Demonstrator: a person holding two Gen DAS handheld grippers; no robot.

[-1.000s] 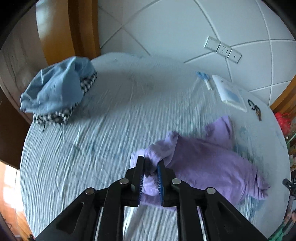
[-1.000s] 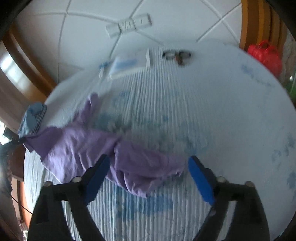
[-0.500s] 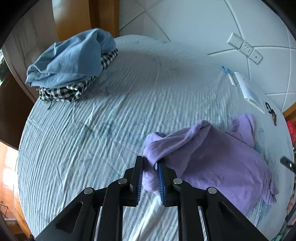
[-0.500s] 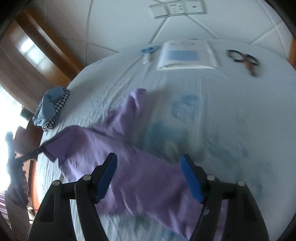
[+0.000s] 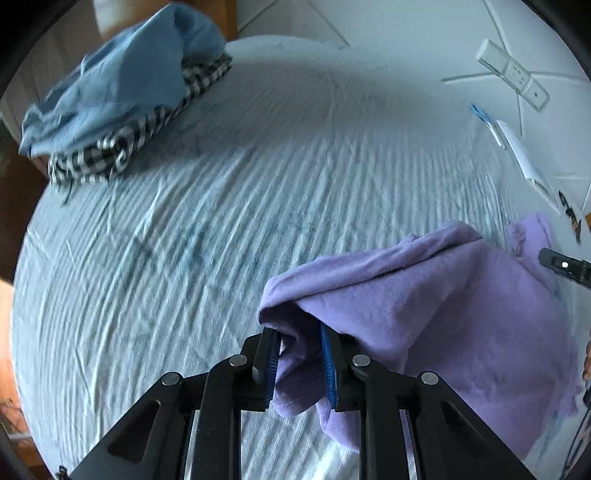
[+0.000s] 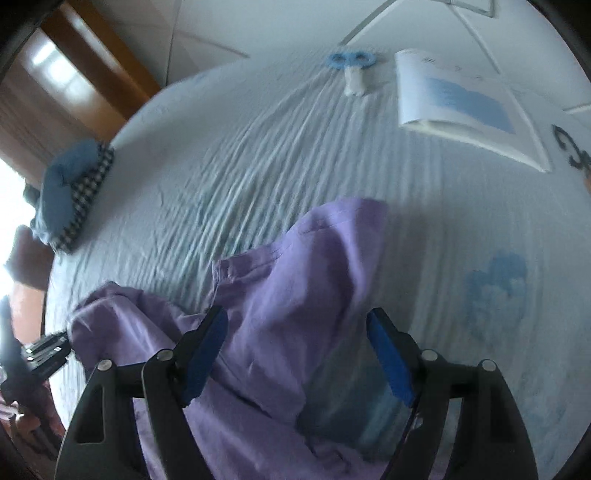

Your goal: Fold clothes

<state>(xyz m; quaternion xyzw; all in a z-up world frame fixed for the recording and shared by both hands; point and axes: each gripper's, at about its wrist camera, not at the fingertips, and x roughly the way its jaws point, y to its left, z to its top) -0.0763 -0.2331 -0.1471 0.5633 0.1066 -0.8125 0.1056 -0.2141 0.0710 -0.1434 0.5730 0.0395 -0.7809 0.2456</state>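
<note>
A purple garment point(image 5: 424, 306) lies crumpled on the pale striped bed sheet point(image 5: 221, 221). My left gripper point(image 5: 297, 354) is shut on one bunched edge of it and holds that edge lifted off the bed. In the right wrist view the same purple garment point(image 6: 295, 314) spreads under my right gripper point(image 6: 295, 350), which is open and empty just above the cloth. The left gripper's tip shows at that view's left edge point(image 6: 44, 349), and the right gripper's tip shows at the left wrist view's right edge point(image 5: 565, 264).
A pile of blue and checked clothes point(image 5: 122, 96) sits at the bed's far left corner. A blue-handled item point(image 6: 351, 70), a white booklet point(image 6: 469, 107) and black scissors point(image 6: 576, 147) lie near the white padded headboard point(image 5: 406, 33). Wooden wall panels stand behind the pile.
My left gripper has pulled the held edge of the purple garment leftward and up. My right gripper has moved in over the garment, still open.
</note>
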